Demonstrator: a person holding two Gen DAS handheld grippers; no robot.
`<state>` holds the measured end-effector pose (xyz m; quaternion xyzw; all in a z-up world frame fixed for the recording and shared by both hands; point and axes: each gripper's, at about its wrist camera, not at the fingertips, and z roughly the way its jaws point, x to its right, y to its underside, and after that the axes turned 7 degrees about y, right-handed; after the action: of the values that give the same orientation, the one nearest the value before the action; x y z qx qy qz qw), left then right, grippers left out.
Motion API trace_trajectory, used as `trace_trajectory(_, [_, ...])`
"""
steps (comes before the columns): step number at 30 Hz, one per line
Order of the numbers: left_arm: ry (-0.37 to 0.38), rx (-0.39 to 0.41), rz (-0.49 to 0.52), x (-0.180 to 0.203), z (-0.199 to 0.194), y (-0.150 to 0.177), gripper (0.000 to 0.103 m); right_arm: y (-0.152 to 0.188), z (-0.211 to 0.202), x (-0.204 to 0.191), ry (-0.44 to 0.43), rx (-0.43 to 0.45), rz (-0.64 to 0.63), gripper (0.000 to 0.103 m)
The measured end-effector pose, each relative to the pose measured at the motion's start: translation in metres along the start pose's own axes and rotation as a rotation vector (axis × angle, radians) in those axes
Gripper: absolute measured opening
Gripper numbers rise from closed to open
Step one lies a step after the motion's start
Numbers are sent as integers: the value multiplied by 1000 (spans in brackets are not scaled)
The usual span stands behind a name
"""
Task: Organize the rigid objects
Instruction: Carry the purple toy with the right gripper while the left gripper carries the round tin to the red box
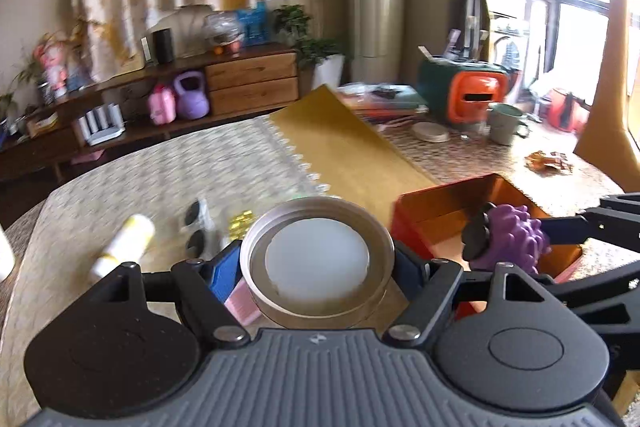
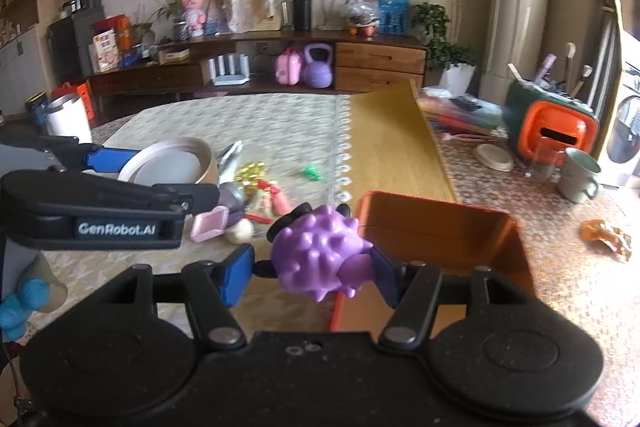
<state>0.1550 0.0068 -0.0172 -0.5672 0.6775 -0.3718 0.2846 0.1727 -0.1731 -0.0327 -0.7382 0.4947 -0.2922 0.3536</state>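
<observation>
At the near centre of the left wrist view, a round, shallow metal tin with a frosted white disc inside (image 1: 318,263) is clamped between the blue-padded fingers of the left gripper (image 1: 318,269), the pads pressing on its rim at 9 and 3 o'clock. The tin is held clear above the patterned beige tablecloth (image 1: 160,179). The same tin (image 2: 172,165) is seen at 10 o'clock in the right wrist view, carried by the left gripper (image 2: 168,167).

In the right wrist view, a purple spiky rubber toy with a black hat-like top (image 2: 320,251) is gripped between the fingers of the right gripper (image 2: 316,273); the blue left pad (image 2: 236,277) is set at its 9 o'clock side. The toy is held just at the near-left corner of an open orange rectangular box (image 2: 440,227), which is seen at 2 o'clock from it. From the left wrist view the toy (image 1: 508,239) is seen at 3 o'clock, over the box (image 1: 440,203).

Beyond the grippers, small objects are scattered on the cloth: a pink comb-like piece (image 2: 210,225), a gold foil cluster (image 2: 250,173), a small green item (image 2: 312,171) and a white and yellow cylindrical tube (image 1: 124,245). Farther off, at 12 o'clock, a yellow mat (image 2: 394,147) is laid across the table. At 2 o'clock a grey-green mug (image 2: 578,173) is stood before an orange and green container (image 2: 552,131).
</observation>
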Motion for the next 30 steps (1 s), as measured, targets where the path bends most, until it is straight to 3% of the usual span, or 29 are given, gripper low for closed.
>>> trace_trajectory(7, [75,-37,38,35,23,-13,77,7,2,47,56,-14,45,62])
trace_trajectory(15, [109,-77,88,69,62,-29,77,18,13,84,111,-41,72,62])
trace_trajectory(21, [137,-106,128,95,95,-38,77,25,31,99,136,-75,58,62])
trace_trajectory(30, [194,-231,134,114,156,-48,77,29,59,109,126,-114,29,62])
